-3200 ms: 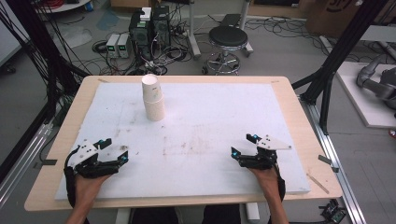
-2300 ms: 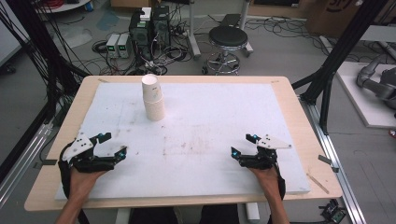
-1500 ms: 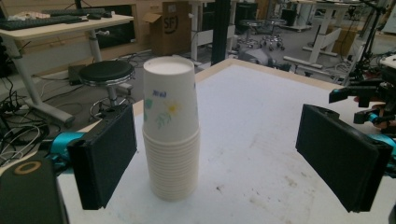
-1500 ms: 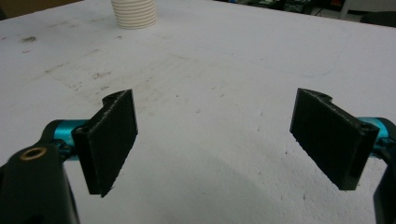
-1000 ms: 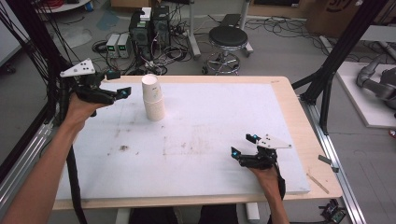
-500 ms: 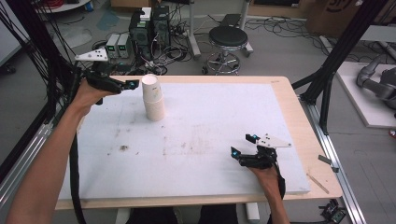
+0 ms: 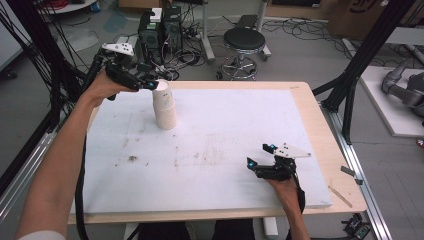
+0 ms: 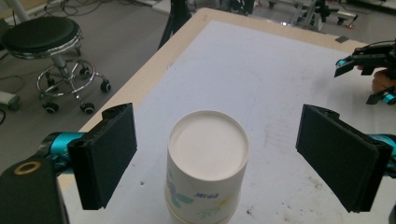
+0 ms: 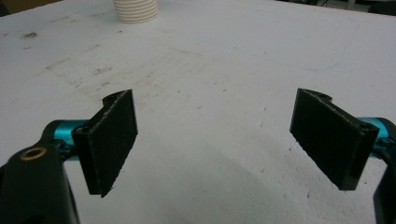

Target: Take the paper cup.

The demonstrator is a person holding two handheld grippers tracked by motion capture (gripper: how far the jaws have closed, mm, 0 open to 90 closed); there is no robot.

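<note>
A stack of upside-down white paper cups [image 7: 164, 105] stands on the white board [image 7: 240, 135] at the far left; in the left gripper view the cup stack [image 8: 207, 172] shows its flat bottom on top. My left gripper [image 7: 150, 82] hovers just above and left of the stack's top, open, its pads [image 8: 106, 156] wide on either side of the cups without touching. My right gripper [image 7: 260, 157] rests open near the board's front right, nothing between its pads [image 9: 112, 140]. The ribbed base of the cup stack [image 9: 136, 10] is far ahead of it.
The board lies on a wooden table [image 7: 327, 150]. Dirt smudges [image 7: 131, 159] mark the board's left middle. Beyond the far edge stand a black stool [image 7: 244, 41], computer boxes [image 7: 160, 30] and cables. Black frame posts [image 7: 360, 65] rise at both sides.
My left gripper has travelled from the front left of the table up to the far left and then rightward onto the cup stack's top. The right gripper has stayed in place.
</note>
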